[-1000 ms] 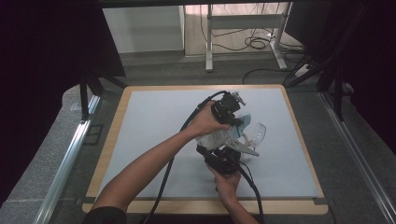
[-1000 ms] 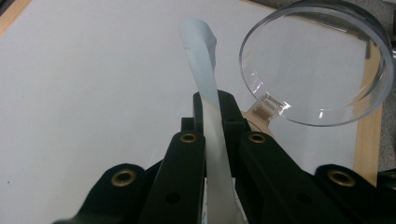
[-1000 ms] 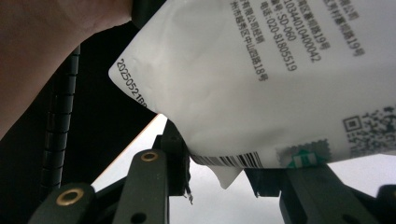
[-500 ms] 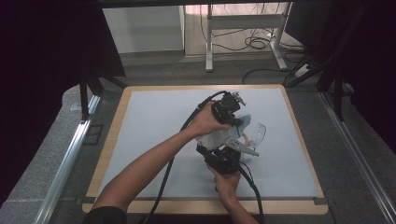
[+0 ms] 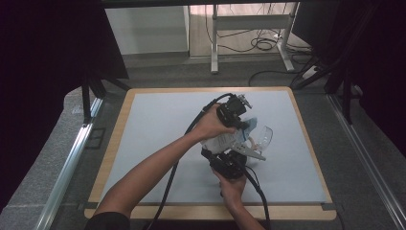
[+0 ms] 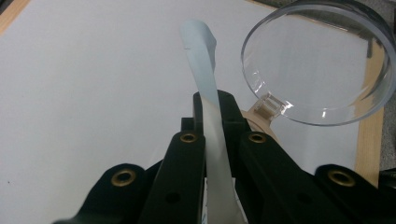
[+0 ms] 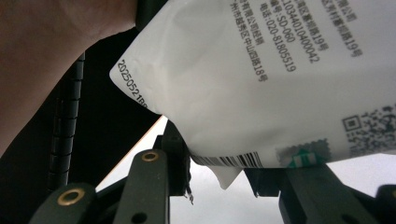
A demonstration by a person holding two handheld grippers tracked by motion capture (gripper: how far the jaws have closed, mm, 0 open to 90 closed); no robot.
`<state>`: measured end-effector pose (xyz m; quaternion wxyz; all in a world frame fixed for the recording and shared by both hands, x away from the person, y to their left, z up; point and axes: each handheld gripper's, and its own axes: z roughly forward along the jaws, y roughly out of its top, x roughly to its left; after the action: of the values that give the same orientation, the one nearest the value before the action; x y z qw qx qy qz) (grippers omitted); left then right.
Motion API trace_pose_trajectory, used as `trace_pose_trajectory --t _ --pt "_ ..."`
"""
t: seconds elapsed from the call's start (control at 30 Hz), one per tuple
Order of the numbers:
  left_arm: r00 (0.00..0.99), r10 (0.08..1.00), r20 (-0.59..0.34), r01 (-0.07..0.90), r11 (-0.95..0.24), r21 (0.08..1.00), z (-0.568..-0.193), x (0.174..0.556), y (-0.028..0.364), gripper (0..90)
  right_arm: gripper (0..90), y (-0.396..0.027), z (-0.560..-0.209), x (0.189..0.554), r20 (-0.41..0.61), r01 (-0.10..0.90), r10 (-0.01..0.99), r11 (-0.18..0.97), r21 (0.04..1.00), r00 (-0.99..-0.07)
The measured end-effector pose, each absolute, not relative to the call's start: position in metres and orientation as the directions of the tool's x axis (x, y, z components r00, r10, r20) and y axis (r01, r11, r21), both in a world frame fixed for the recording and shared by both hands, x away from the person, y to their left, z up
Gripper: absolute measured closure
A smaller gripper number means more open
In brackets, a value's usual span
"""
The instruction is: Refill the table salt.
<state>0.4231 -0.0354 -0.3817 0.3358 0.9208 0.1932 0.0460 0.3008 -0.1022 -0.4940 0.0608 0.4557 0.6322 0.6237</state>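
A white bag hangs in the air over the middle of the bench, a bit toward the right edge. Both grippers hold it. The left gripper is at the far end of the bag, and its jaws are pressed tight on the thin top edge of the bag, which stands up between them like a flat strip. The right gripper is at the near end, closer to the front edge of the bench. Its jaws pinch the bottom edge of the bag, where there is a barcode and small black print. A person's left hand reaches far over the bench to hold the far gripper, and the right hand holds the near one. Just beside the bag, toward the right edge, lies a clear round lens with a stub of a handle. It rests on the grey mat of the bench, close to the left gripper.
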Motion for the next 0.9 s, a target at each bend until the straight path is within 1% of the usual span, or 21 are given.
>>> trace_pose_trajectory --t 0.9 --pt "0.922 0.384 -0.043 0.322 -0.702 0.636 -0.3818 0.4232 -0.0359 89.8 64.7 -0.1022 -0.4939 0.3010 0.488 0.495 0.654 -0.194 0.847 -0.579"
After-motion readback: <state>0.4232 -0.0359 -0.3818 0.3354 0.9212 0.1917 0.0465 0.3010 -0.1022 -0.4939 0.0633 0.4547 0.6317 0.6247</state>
